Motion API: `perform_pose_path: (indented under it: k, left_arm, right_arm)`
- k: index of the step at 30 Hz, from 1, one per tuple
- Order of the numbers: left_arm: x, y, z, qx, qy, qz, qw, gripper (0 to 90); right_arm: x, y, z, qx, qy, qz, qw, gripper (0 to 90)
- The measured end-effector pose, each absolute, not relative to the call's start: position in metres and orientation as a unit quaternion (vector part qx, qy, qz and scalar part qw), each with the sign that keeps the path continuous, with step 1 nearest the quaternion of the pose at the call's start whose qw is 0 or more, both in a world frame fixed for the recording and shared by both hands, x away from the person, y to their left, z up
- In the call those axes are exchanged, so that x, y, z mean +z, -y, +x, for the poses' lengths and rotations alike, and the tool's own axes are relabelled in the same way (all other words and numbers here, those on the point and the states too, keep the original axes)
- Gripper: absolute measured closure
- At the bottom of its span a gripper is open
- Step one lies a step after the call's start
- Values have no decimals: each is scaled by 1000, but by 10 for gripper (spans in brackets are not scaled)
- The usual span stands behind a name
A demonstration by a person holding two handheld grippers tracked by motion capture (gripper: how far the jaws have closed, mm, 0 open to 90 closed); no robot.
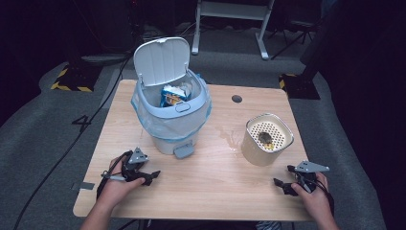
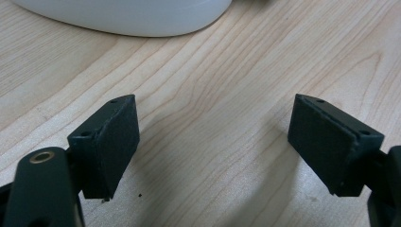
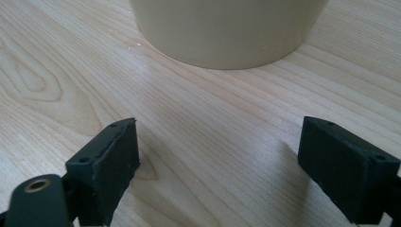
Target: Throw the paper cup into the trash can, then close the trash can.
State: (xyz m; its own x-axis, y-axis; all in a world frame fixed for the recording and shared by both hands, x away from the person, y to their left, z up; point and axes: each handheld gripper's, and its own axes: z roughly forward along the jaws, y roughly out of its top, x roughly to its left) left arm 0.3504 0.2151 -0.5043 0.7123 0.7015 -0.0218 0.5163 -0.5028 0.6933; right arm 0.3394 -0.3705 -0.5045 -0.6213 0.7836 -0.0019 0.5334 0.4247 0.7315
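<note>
Two views differ: from above your bin [image 1: 172,115] stands lid-up with rubbish inside; your left hand-held gripper [image 2: 213,142] and right hand-held gripper [image 3: 217,161] sit spread over bare surface [image 1: 215,177].

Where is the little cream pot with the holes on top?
In the high view, the cream pot stands on the table's right side, just beyond the right gripper and right of the bin.

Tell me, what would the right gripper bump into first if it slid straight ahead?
Probably the beige container. The right gripper has its jaws open and empty, pointing at the container's base across bare table.
</note>
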Motion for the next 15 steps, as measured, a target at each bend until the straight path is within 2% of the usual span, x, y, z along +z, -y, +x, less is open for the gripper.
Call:
perform_pose_path:
  k: [6, 10, 15]
  left_arm:
    - [-504, -214, 349, 135, -363, 853, 350, 187]
    - [-501, -218, 347, 135, -375, 847, 353, 291]
    - [-488, -225, 344, 143, -387, 828, 378, 317]
  right_arm:
    - [-505, 369, 340, 357, -826, 400, 174, 114]
    - [-505, 369, 340, 357, -826, 400, 174, 114]
    - [-505, 369, 340, 357, -826, 400, 174, 113]
